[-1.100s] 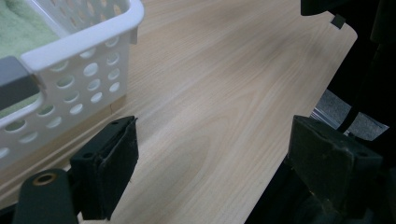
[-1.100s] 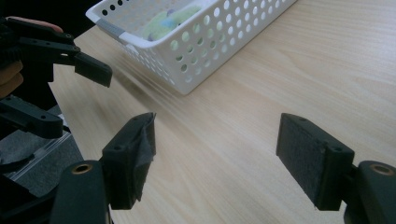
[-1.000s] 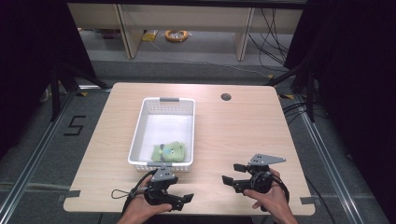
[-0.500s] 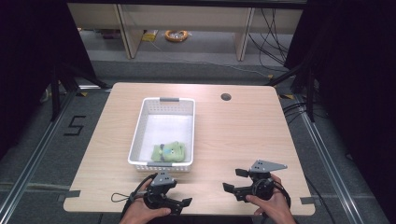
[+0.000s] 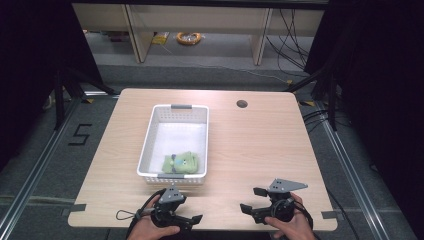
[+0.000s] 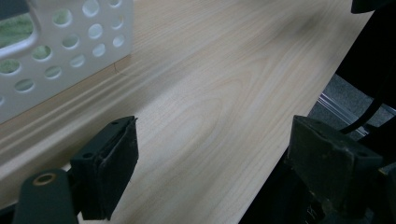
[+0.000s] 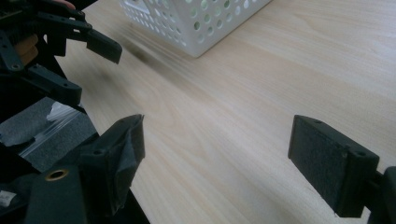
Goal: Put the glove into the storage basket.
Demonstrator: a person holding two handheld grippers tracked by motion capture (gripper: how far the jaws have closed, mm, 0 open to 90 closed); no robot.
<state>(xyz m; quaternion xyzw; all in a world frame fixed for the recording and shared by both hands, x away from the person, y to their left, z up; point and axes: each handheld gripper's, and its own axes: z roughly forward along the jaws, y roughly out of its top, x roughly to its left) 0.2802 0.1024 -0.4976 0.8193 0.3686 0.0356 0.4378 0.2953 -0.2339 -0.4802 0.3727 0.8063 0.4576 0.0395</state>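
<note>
Both grippers sit at the table's near edge with jaws spread wide on nothing: the left gripper (image 5: 196, 220) just short of the white basket (image 5: 148, 145) holding the green cloth (image 5: 181, 162), the right gripper (image 5: 250, 200) over bare table (image 5: 260, 145), having drawn back toward that edge as its jaws have just been opening.

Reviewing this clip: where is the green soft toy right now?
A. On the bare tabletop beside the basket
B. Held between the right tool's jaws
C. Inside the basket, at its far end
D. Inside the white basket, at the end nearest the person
D. The green soft toy lies in the white basket at its near end, and both tools are empty.
</note>
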